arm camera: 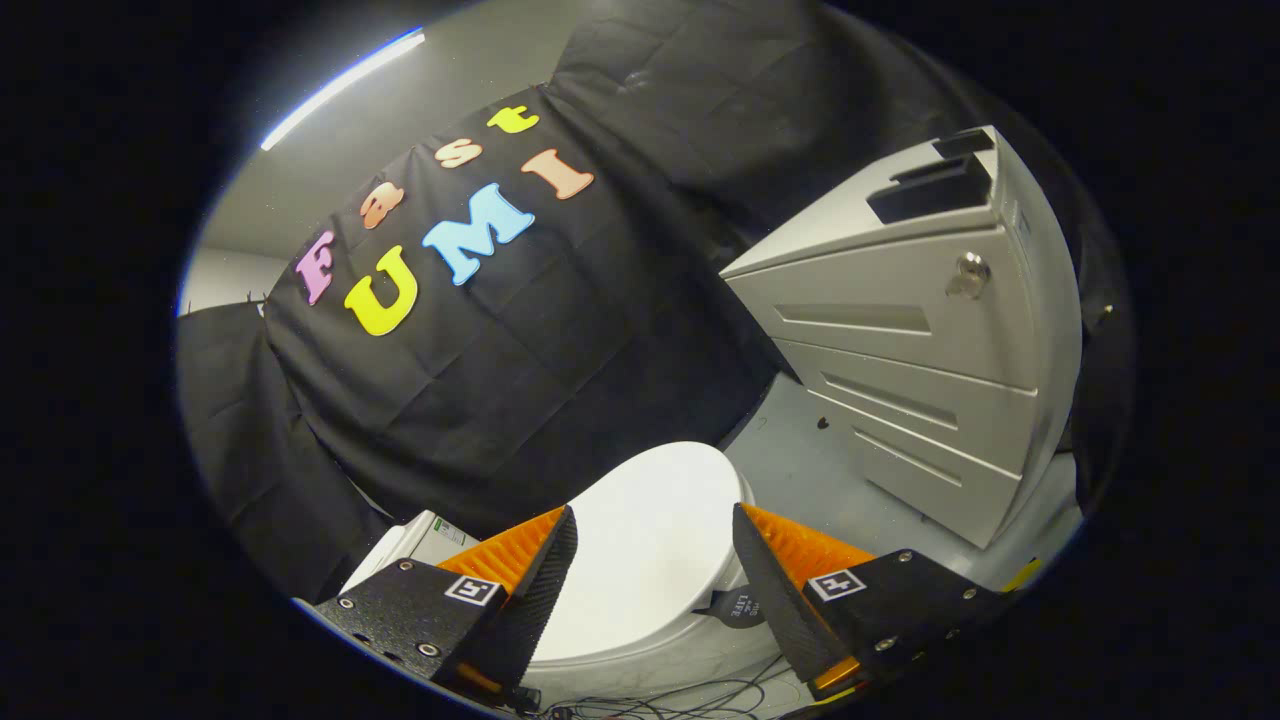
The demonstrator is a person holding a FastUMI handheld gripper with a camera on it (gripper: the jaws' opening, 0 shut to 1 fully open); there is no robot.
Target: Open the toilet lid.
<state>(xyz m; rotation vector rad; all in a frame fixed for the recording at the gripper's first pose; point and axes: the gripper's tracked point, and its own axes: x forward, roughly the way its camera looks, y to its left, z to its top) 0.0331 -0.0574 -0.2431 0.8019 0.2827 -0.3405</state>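
above the closed toilet lid, tongs wide apart, gripping nothing

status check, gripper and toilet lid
Gripper open, fingers apart above the toilet lid, touching nothing. Lid down, shut. Drawer cabinet off to the side, cables on the floor, neither blocking.

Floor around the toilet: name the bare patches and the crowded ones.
Bare grey floor lies between the toilet lid and the drawer cabinet. Crowded: cables tangle at the toilet's base, below the open claw, whose fingers straddle the closed lid.
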